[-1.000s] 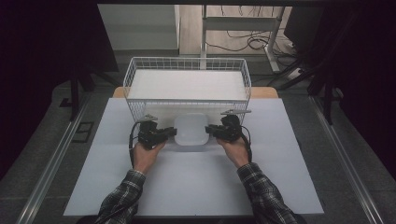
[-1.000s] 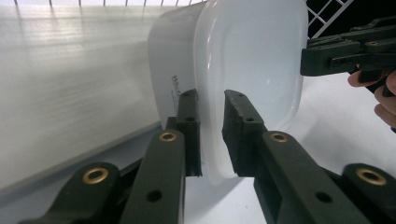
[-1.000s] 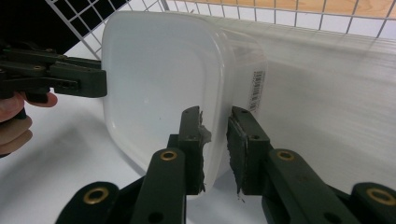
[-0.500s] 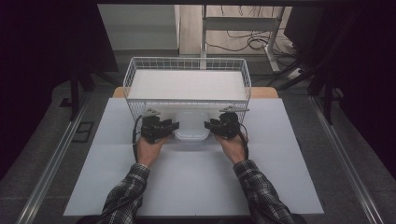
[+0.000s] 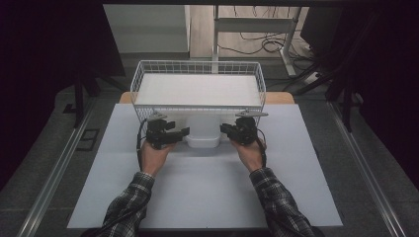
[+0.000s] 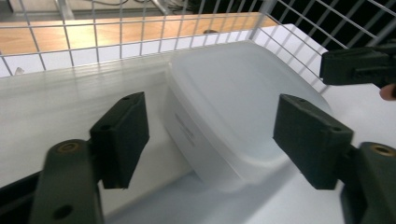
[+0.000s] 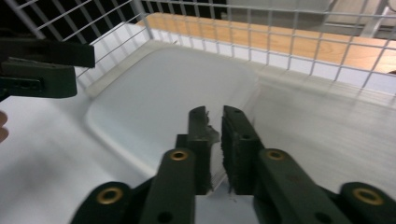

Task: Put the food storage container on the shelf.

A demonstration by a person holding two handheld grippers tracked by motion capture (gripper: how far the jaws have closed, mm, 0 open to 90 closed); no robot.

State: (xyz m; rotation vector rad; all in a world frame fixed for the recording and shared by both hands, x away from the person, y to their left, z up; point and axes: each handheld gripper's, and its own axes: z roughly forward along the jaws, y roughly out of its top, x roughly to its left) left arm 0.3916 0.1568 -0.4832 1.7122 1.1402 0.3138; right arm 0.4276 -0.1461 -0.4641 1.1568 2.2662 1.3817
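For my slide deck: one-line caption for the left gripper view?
Left gripper open, black fingers straddling a translucent white plastic container beside the white wire basket.

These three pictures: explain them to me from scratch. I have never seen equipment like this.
A person sits at a white table and holds a hand-operated two-jaw gripper in each hand; there is no robot arm. The high view looks down from above. The other two pictures come from cameras riding on each gripper. A translucent plastic container lies on the table against a white wire basket. The left gripper has just been opening, and its jaws stand apart around the container's edge without pressing it. The right gripper has just been closing, pinching the rim on the container's other side.
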